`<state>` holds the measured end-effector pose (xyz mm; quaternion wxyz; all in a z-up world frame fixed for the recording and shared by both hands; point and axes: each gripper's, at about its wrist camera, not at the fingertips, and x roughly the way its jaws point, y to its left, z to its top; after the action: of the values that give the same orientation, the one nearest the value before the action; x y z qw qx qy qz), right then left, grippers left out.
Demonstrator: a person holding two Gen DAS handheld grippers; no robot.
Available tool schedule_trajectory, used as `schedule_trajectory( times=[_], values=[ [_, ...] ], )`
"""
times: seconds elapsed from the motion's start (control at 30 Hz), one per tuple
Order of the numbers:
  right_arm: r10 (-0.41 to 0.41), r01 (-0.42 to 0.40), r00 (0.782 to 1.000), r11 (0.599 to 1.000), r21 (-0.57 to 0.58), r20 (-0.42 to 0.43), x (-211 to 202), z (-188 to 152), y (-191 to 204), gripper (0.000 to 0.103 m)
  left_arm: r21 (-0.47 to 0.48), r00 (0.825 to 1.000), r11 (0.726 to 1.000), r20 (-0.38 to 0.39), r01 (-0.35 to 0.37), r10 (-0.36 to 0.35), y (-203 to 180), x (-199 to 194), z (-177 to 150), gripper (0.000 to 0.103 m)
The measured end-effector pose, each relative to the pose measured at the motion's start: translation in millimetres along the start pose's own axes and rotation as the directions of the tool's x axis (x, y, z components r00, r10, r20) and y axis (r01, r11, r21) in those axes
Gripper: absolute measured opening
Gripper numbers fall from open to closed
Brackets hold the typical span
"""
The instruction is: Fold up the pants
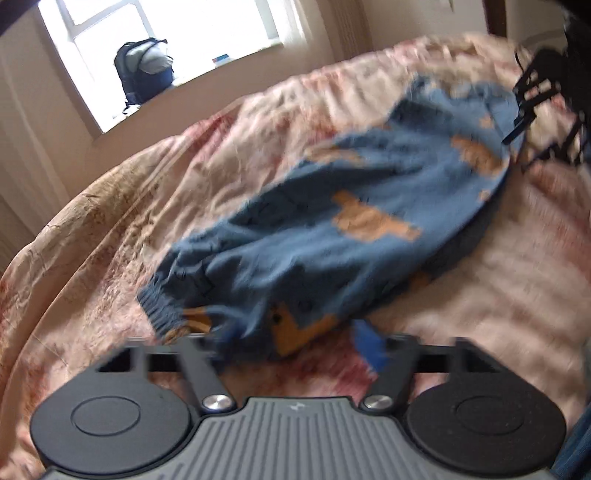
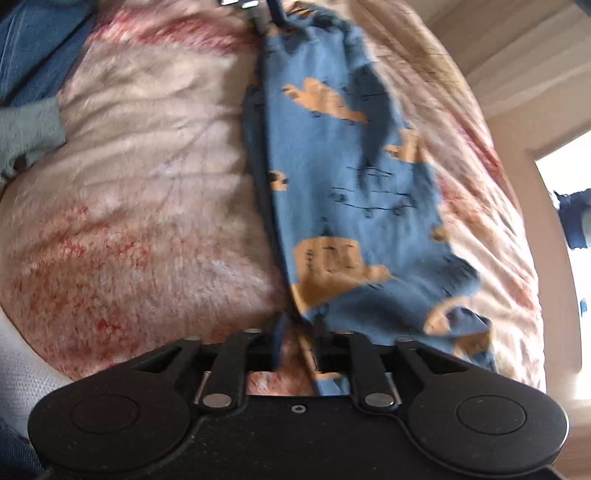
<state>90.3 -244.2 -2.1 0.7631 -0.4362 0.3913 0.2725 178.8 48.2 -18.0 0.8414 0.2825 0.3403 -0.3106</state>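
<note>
The pants [image 1: 332, 229] are small, blue with orange vehicle prints, stretched over a pink and cream bedspread [image 1: 147, 206]. My left gripper [image 1: 295, 336] has its fingers spread apart around the cuff end, with cloth lying between them. My right gripper [image 2: 297, 343] is shut on the other end of the pants [image 2: 343, 206] and lifts the cloth a little off the bed. The right gripper also shows in the left wrist view [image 1: 532, 107] at the far end. The left gripper shows at the top of the right wrist view [image 2: 255, 7].
A dark backpack [image 1: 146, 70] stands on the window sill behind the bed. Blue and grey-green clothes [image 2: 29, 92] lie at the bed's edge. The bedspread [image 2: 129, 184] is rumpled. A wall and doorway lie to the right.
</note>
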Motion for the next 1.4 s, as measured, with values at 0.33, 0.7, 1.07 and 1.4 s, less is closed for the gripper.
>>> schedule_trajectory(
  times=[0.33,0.7,1.07,1.4],
  values=[
    [-0.347,0.102,0.933,0.509,0.855,0.095,-87,-120,-99,0.102,-0.143,0.961,0.981,0.261,0.127,-0.086,-106,10,93,0.103],
    [-0.190,-0.233,0.954,0.005,0.972,0.230,-26,-243,-159,0.093,0.169,0.969,0.983,0.220,0.078,-0.114,-242,76,174,0.078],
    [-0.223,-0.314,0.934,-0.142,0.939,0.279,37,-284,-190,0.054,0.183,0.990,0.977,0.071,0.108,-0.123,-257,110,179,0.036],
    [-0.230,-0.230,0.952,-0.112,0.967,0.200,36,-280,-197,0.006,0.217,0.994,0.972,0.034,0.094,-0.104,-267,111,183,0.000]
  ],
)
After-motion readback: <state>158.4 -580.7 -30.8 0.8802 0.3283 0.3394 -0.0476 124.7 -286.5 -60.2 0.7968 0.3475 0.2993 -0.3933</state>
